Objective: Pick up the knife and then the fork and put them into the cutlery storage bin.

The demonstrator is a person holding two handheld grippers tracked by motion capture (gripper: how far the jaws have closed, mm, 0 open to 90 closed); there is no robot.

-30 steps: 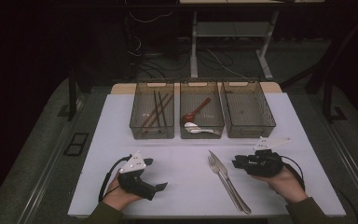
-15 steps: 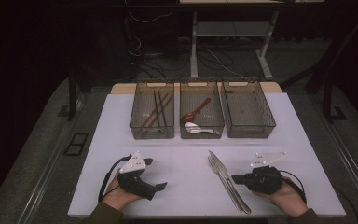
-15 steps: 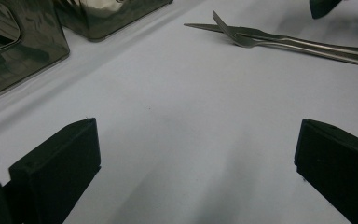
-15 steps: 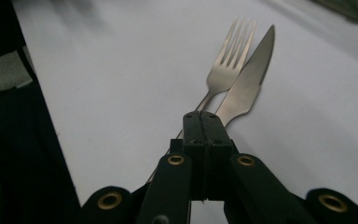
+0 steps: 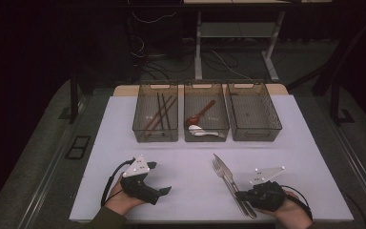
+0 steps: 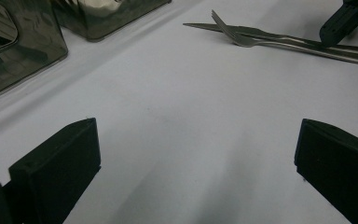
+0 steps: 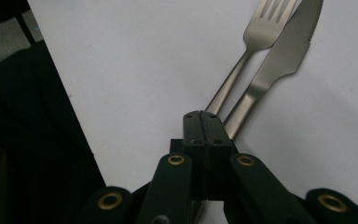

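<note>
At the near edge of the table [image 5: 314,157] the right gripper [image 5: 242,195] lies low over the handle ends of the fork [image 5: 223,175] and knife [image 5: 228,172], which lie side by side on the white surface, crossing slightly, tines and blade pointing away toward the bins. In the right gripper view its jaws have just been closing and now meet pad to pad with no gap between them; the fork [image 7: 256,42] and knife [image 7: 279,60] handles run in under the joined tips and are hidden there, so the pads sit on top of or just over the handles, and I cannot tell whether either handle is pinched. The fork is the left of the two in that view, the knife just beside it on the right. To the left, well apart from the cutlery, the left gripper [image 5: 164,192] rests near the table's front edge, pointing right toward the fork. In the left gripper view its jaws stand wide, with only bare table between them; farther off lie the fork [image 6: 261,39] and knife [image 6: 307,42], with the right gripper's tip [image 6: 342,23] on their handle ends. Beyond, across the middle of the table, three clear bins stand in a row: the left bin [image 5: 140,129] holds dark chopsticks [image 5: 158,113], the middle bin [image 5: 187,131] a brown spoon [image 5: 201,113] and a white spoon [image 5: 201,130], and the right bin [image 5: 276,125] stands just beside it.
</note>
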